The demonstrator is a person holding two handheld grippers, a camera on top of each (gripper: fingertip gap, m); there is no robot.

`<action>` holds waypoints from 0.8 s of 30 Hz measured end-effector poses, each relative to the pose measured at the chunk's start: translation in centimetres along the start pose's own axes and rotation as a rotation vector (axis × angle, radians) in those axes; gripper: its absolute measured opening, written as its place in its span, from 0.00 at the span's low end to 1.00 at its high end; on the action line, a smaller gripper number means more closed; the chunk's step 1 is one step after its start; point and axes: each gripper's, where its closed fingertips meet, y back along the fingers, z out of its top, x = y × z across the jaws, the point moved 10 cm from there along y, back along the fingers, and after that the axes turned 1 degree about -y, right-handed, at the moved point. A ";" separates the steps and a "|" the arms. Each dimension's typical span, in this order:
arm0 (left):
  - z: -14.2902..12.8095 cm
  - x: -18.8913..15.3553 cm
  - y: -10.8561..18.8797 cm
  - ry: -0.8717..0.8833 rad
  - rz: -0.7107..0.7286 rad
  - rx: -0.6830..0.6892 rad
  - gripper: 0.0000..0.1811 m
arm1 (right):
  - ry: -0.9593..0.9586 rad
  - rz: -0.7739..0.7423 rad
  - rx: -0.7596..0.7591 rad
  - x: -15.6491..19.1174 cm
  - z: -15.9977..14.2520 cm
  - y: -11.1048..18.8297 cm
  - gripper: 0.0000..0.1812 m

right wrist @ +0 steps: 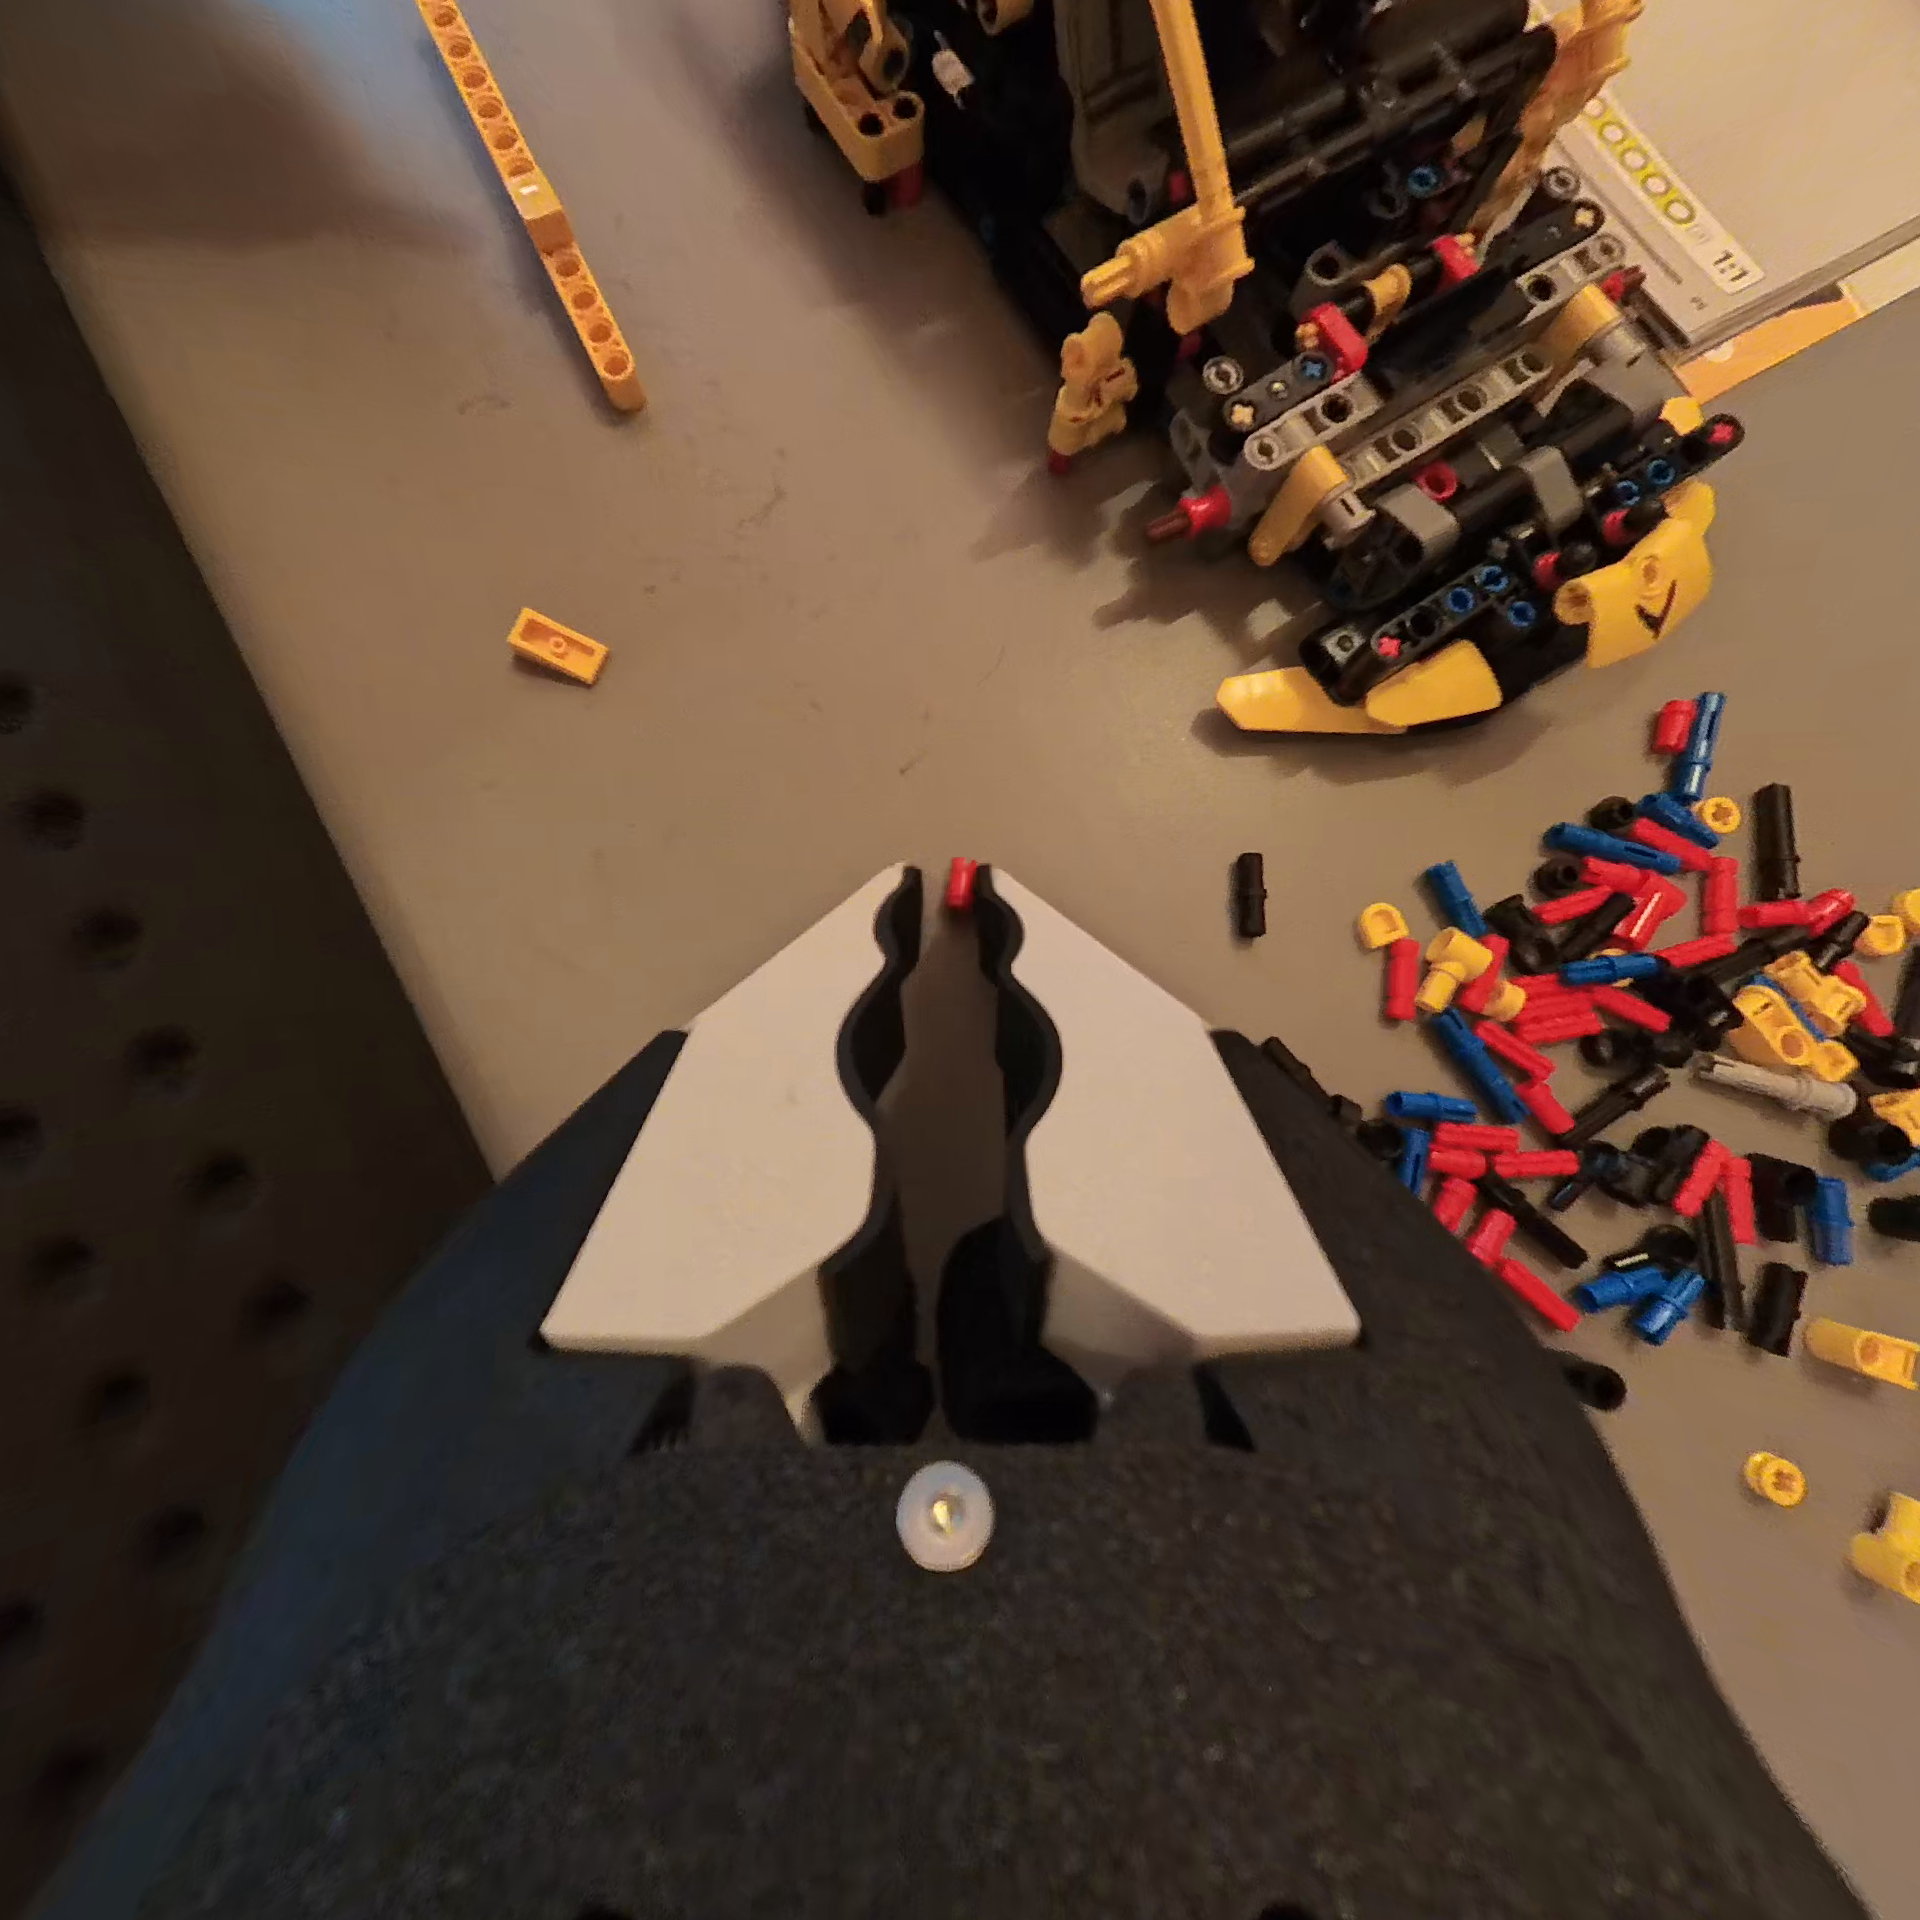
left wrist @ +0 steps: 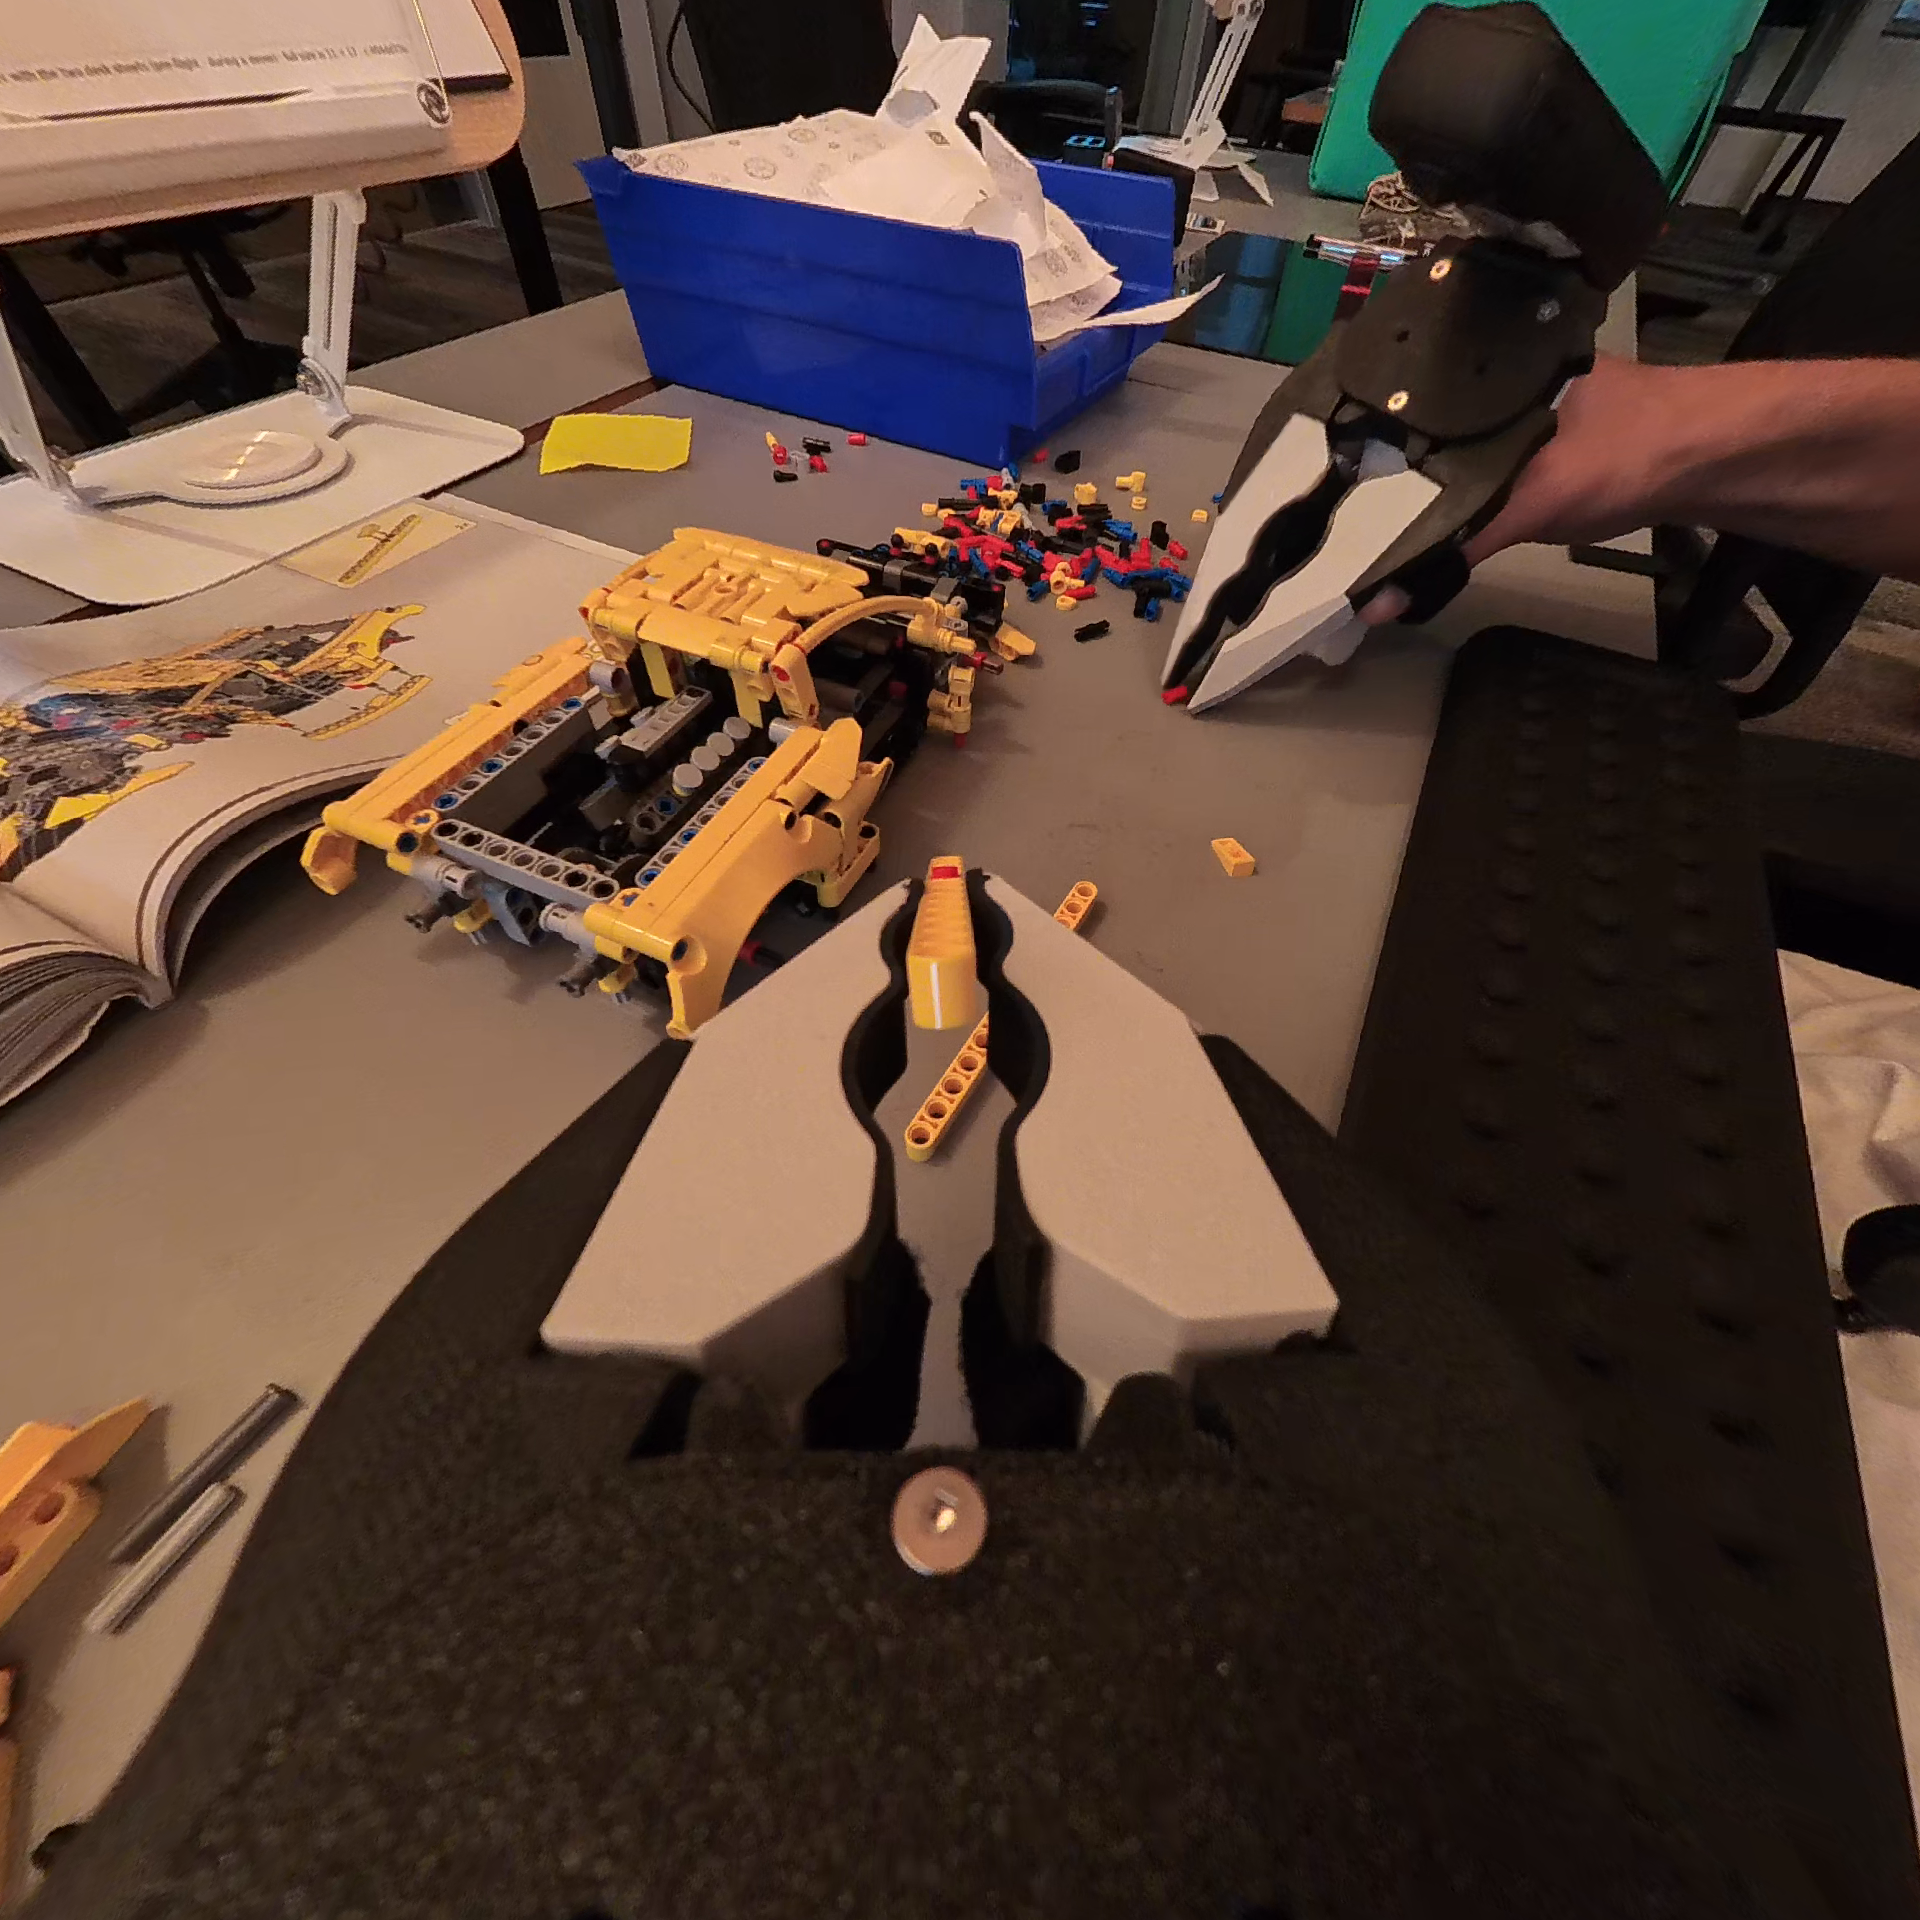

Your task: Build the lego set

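Note:
A half-built yellow and black Lego car (left wrist: 665, 748) lies on the grey table (left wrist: 1143, 790); its end also shows in the right wrist view (right wrist: 1403, 416). My left gripper (left wrist: 945, 883) is shut on a short yellow beam (left wrist: 943, 956) with a red pin at its far end, held above a long yellow beam (left wrist: 951, 1091) that lies on the table. My right gripper (right wrist: 956, 878) is shut on a red pin (right wrist: 958, 883) at its tips, low over the table beside the pile of loose pins (right wrist: 1662, 1039). It also shows in the left wrist view (left wrist: 1184, 696).
An open instruction book (left wrist: 208, 727) lies left of the car. A blue bin (left wrist: 831, 301) with paper bags stands behind. A black perforated mat (left wrist: 1558, 1039) runs along the right. A small yellow plate (right wrist: 556, 646) lies alone. Grey axles (left wrist: 197, 1475) lie near left. Spacing between my two grippers at the tips: around 20 cm. My left tips are about 15 cm from the small yellow plate (right wrist: 556, 646), my right tips only 8 cm. My left wrist view (left wrist: 1234, 854) looks at it from another angle.

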 end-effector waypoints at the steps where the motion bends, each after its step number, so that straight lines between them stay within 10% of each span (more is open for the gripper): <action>1: 0.0 0.0 0.0 0.000 0.000 0.002 0.04 | 0.001 -0.007 0.003 -0.1 0.0 0.1 0.05; 18: 0.0 -0.2 -0.2 -0.015 -0.003 0.011 0.04 | -0.002 -0.071 -0.018 0.2 -0.1 0.0 0.02; 24: 0.0 -1.1 -0.6 -0.168 0.022 0.031 0.04 | 0.394 -0.118 -0.172 5.4 9.3 0.5 0.02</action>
